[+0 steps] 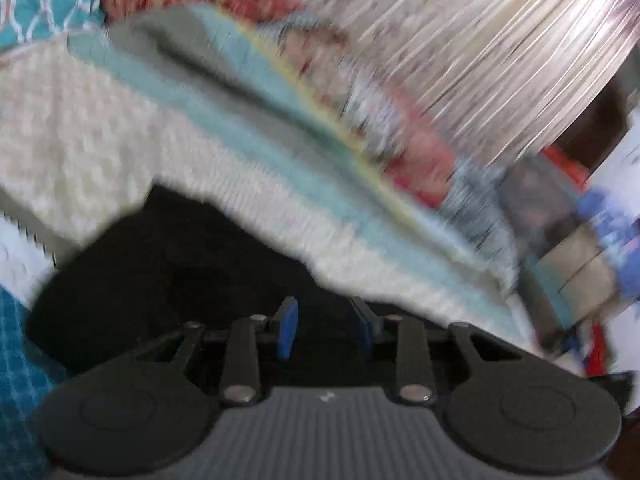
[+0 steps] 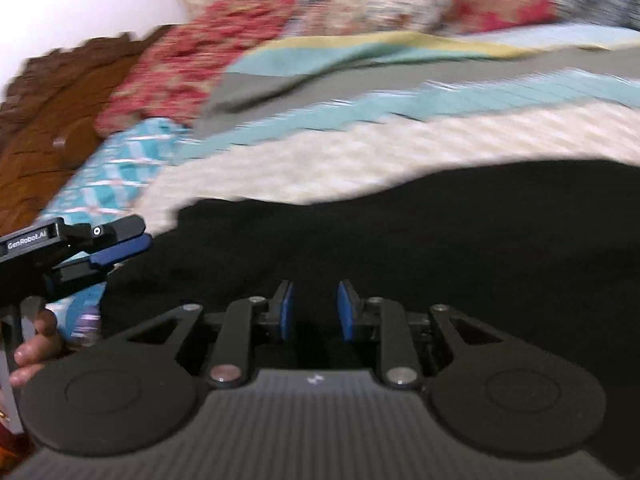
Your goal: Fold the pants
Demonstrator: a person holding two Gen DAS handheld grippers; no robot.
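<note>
Black pants [image 1: 180,260] [image 2: 400,240] lie spread on a cream quilted bedspread [image 1: 80,128] [image 2: 320,160], blurred in both views. My left gripper [image 1: 323,304] hovers low over the dark cloth, its blue pads apart with nothing visibly pinched between them. The right wrist view shows this left gripper [image 2: 136,236] from the side at the pants' left edge, held by a person's hand [image 2: 36,344]. Over the middle of the pants, my right gripper [image 2: 315,286] has its blue pads parted with only dark fabric showing behind the gap.
Striped teal, grey and yellow bedding [image 1: 260,120] [image 2: 360,80] and a red floral blanket [image 2: 192,52] lie beyond the pants. A teal patterned pillow [image 1: 44,0] sits far left. Brown wood [image 2: 48,100] borders the bed, and pale pleated curtains [image 1: 500,40] hang behind.
</note>
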